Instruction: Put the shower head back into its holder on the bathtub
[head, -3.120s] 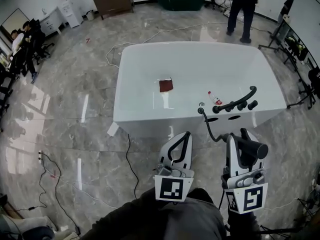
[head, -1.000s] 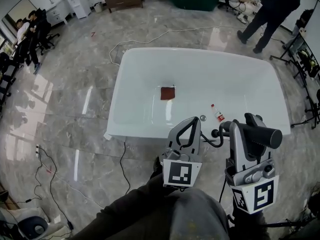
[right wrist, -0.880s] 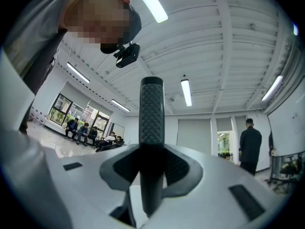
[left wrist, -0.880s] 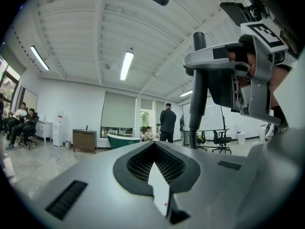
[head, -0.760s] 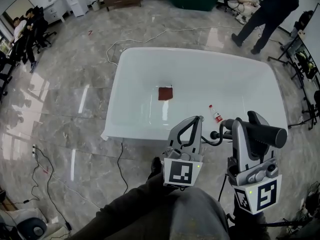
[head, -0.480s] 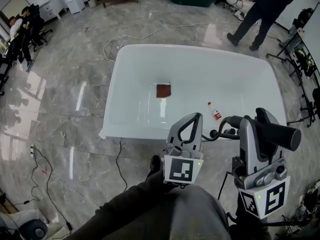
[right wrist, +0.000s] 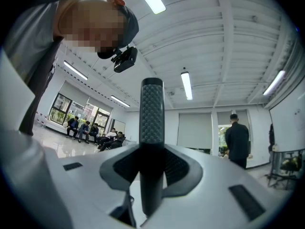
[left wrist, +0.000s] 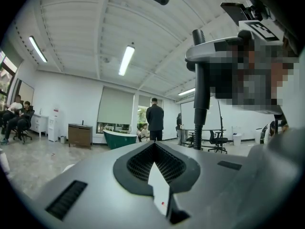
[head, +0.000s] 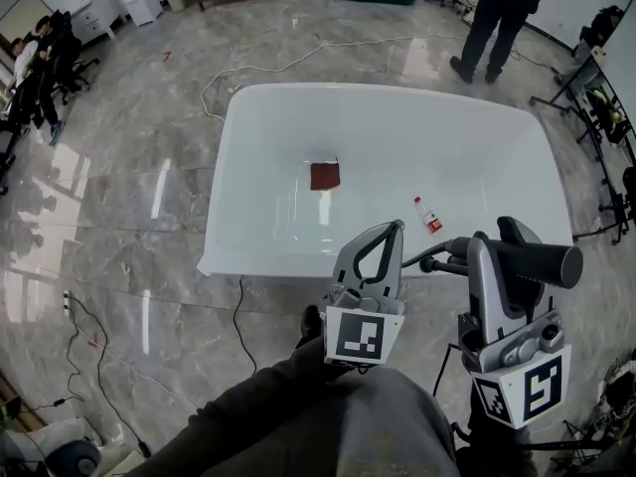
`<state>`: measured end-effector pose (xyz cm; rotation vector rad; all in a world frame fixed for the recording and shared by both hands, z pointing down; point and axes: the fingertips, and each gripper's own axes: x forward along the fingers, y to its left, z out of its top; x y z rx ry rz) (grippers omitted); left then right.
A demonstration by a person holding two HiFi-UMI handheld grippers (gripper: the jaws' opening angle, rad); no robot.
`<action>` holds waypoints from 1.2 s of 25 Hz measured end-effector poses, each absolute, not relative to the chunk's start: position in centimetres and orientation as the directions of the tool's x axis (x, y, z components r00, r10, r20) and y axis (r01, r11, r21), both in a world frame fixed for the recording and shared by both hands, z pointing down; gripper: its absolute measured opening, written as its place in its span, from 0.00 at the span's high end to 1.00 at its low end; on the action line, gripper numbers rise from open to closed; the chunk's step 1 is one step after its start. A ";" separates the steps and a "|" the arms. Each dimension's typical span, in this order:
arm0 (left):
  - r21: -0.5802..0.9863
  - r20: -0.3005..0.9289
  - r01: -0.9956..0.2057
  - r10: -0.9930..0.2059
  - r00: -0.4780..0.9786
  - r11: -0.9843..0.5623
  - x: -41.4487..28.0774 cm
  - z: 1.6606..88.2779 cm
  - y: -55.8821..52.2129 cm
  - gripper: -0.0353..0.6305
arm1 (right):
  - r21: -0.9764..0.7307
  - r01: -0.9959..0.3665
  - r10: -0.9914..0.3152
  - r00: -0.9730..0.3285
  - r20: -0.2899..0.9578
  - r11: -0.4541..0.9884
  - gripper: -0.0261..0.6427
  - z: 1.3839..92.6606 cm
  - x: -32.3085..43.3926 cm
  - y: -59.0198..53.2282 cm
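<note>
— When you looked, had the shower head (head: 537, 263) gone back in?
— Not yet. The right claw (head: 494, 241) was clamped on its dark ribbed handle. It held the shower head up in the air close to the bathtub's (head: 258, 256) near rim, toward the right end, with the head lying crosswise above the claw.
— And the holder?
— I couldn't pick it out. Some dark fittings (head: 444, 264) sat on that rim, partly behind the claws. I'd judge the pick-up done and the seating not yet begun.
— The other side?
— The left claw (head: 390, 232) had its pads together on nothing, hovering just left of those fittings. A brown cloth (head: 325, 175) and a small bottle (head: 427, 215) lay in the tub.
</note>
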<state>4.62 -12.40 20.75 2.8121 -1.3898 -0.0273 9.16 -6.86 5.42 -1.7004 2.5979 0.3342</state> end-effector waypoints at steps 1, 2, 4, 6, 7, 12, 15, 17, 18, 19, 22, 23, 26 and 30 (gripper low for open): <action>0.011 -0.008 -0.794 -0.794 0.608 -0.608 4.7 20.9 -12.4 0.94 | 0.161 -0.909 -0.905 -0.406 -0.124 0.385 0.77 5.9 9.3 -7.0; 0.010 -0.003 -0.793 -0.794 0.609 -0.608 4.8 21.1 -12.5 0.94 | 0.154 -0.910 -0.907 -0.405 -0.117 0.386 0.77 6.3 9.5 -7.0; 0.010 0.006 -0.793 -0.793 0.609 -0.609 4.9 21.4 -12.4 0.94 | 0.142 -0.912 -0.910 -0.401 -0.104 0.385 0.77 7.2 9.8 -7.1; 0.008 0.014 -0.791 -0.791 0.612 -0.612 5.1 21.5 -12.3 0.94 | 0.129 -0.915 -0.914 -0.394 -0.094 0.382 0.77 7.9 10.2 -7.1; 0.007 0.019 -0.790 -0.790 0.613 -0.613 5.1 21.6 -12.2 0.94 | 0.123 -0.917 -0.916 -0.391 -0.089 0.379 0.77 8.2 10.3 -7.0; 0.006 0.041 -0.785 -0.784 0.619 -0.619 5.1 22.4 -11.7 0.94 | 0.096 -0.923 -0.924 -0.379 -0.061 0.372 0.77 10.6 10.6 -6.8; 0.008 0.050 -0.784 -0.783 0.620 -0.621 5.4 23.0 -11.6 0.94 | 0.082 -0.926 -0.926 -0.374 -0.051 0.369 0.77 12.0 10.9 -6.9; 0.011 0.056 -0.785 -0.783 0.619 -0.619 5.4 23.3 -11.5 0.94 | 0.076 -0.928 -0.928 -0.370 -0.043 0.366 0.77 12.7 11.1 -7.0; 0.014 0.061 -0.786 -0.784 0.618 -0.618 5.4 23.5 -11.5 0.94 | 0.073 -0.929 -0.929 -0.367 -0.040 0.363 0.77 13.0 11.3 -7.0; 0.017 0.065 -0.787 -0.784 0.617 -0.617 5.4 23.6 -11.5 0.94 | 0.070 -0.930 -0.931 -0.363 -0.037 0.360 0.77 13.2 11.4 -7.1; 0.025 0.073 -0.788 -0.785 0.615 -0.615 5.6 24.1 -11.7 0.94 | 0.061 -0.934 -0.935 -0.354 -0.030 0.352 0.77 14.1 12.0 -7.3; 0.027 0.074 -0.788 -0.785 0.615 -0.615 5.7 24.3 -11.8 0.94 | 0.059 -0.935 -0.936 -0.352 -0.028 0.350 0.77 14.4 12.1 -7.4; 0.028 0.074 -0.786 -0.782 0.618 -0.618 5.9 25.0 -11.8 0.94 | 0.054 -0.935 -0.936 -0.351 -0.014 0.349 0.77 15.7 12.2 -7.5; 0.043 0.085 -0.788 -0.783 0.616 -0.614 5.9 25.7 -12.1 0.94 | 0.048 -0.936 -0.937 -0.348 0.011 0.348 0.77 17.1 12.3 -7.7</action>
